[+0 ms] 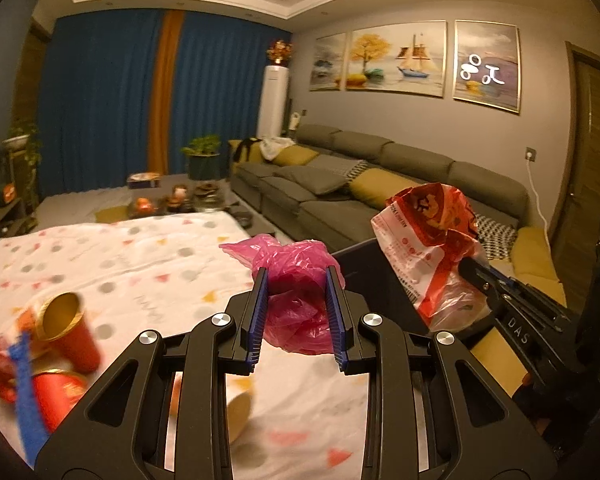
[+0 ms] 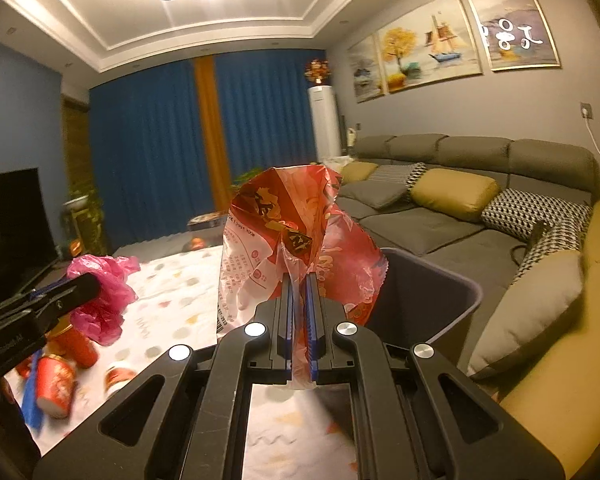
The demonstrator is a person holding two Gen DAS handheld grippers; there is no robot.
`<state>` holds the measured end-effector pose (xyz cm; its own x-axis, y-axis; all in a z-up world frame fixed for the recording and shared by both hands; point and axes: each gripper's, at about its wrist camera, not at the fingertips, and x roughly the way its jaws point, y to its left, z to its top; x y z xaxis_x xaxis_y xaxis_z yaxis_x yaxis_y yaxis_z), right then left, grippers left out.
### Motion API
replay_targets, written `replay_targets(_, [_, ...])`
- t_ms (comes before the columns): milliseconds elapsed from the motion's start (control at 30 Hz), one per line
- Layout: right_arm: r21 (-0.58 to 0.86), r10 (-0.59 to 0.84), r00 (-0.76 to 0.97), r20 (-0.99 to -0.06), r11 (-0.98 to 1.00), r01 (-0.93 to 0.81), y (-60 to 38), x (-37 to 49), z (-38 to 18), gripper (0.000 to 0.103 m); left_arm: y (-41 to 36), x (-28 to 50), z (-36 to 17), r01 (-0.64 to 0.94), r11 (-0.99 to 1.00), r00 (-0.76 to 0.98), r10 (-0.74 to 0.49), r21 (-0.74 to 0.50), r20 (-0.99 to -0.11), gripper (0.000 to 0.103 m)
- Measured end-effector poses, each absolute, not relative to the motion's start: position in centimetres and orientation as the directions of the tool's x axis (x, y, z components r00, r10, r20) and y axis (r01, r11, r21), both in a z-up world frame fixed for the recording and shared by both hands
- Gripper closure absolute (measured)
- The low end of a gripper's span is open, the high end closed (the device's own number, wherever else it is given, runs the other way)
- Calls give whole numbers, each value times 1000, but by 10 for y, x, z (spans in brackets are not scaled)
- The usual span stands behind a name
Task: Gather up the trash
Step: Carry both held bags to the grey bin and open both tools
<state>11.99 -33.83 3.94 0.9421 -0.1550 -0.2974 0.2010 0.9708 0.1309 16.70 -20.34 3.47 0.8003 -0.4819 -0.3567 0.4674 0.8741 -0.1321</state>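
My left gripper (image 1: 296, 276) is shut on a crumpled pink plastic bag (image 1: 292, 280) and holds it above the patterned tablecloth (image 1: 120, 256). It also shows in the right wrist view (image 2: 100, 288). My right gripper (image 2: 299, 280) is shut on a red and white snack wrapper (image 2: 292, 232), held up beside the rim of a dark trash bin (image 2: 428, 288). The wrapper (image 1: 428, 240) and the bin's edge (image 1: 360, 264) show at the right of the left wrist view. Red paper cups (image 1: 68, 328) and a blue strip (image 1: 26, 396) lie on the cloth at the left.
A grey sofa (image 2: 460, 184) with yellow and patterned cushions runs along the right wall. A television (image 2: 12, 220) stands at the left. A low table with snacks (image 1: 172, 200) and a potted plant (image 1: 204, 156) stand beyond the cloth.
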Motion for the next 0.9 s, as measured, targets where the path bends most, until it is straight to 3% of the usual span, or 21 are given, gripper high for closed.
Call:
replay_targets(467, [142,-244,913,-327,942,303,-391,144,26,96,-316,219,18,578,803,719,-585,-146,-375,76])
replay_targets(900, [139,-259,900,-351,936,324,-404,159,21,96,-347,251,-8,597,786,672,-598,-157,-438,75])
